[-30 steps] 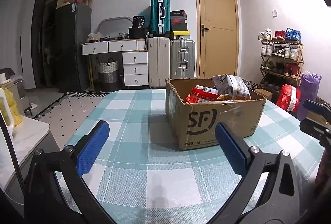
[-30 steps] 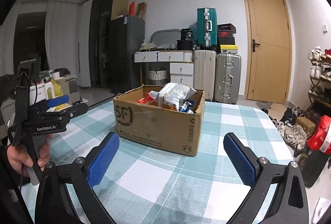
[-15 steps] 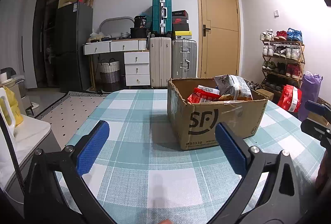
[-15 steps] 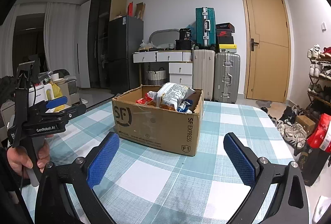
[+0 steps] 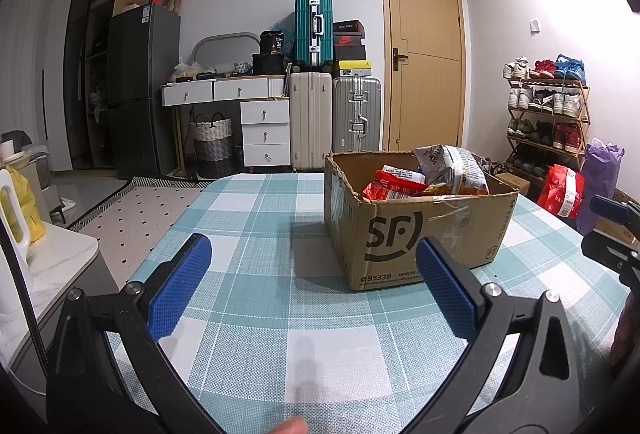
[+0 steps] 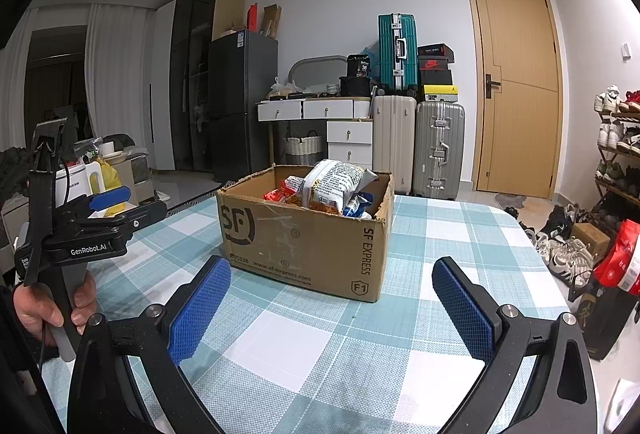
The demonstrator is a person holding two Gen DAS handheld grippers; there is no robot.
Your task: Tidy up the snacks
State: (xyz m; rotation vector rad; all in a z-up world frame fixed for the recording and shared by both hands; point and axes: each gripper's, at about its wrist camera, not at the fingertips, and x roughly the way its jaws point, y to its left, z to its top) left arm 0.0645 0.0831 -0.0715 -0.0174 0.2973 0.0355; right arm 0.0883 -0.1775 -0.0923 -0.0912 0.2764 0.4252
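Both grippers hover above the checked tabletop (image 5: 248,218), and both are spread wide with nothing between them. The left gripper (image 5: 312,286) has its blue-padded fingers (image 5: 180,286) released; the cardboard box (image 5: 416,234) sits ahead of them and off to the right, its near corner rising just behind the right finger. Inside the box the snacks are piled up: a red packet (image 5: 394,185) lies against the near wall, and a grey-and-white bag (image 5: 452,169) stands tilted above the rim beside it.

From the right wrist view, the right gripper (image 6: 332,306) is just as released, fingers (image 6: 464,310) wide apart over bare cloth. Here the box (image 6: 304,234) sits straight ahead, nearly centred between the fingers but leaning toward the left one, clear of both. The grey-and-white bag (image 6: 336,185) pokes out on top, with a red packet (image 6: 280,193) to its left and a blue-and-white packet (image 6: 356,203) tucked at its right.

Far left of the right fingers, a hand (image 6: 44,302) holds the left gripper (image 6: 120,201) by its handle, level with the box and well apart from it.
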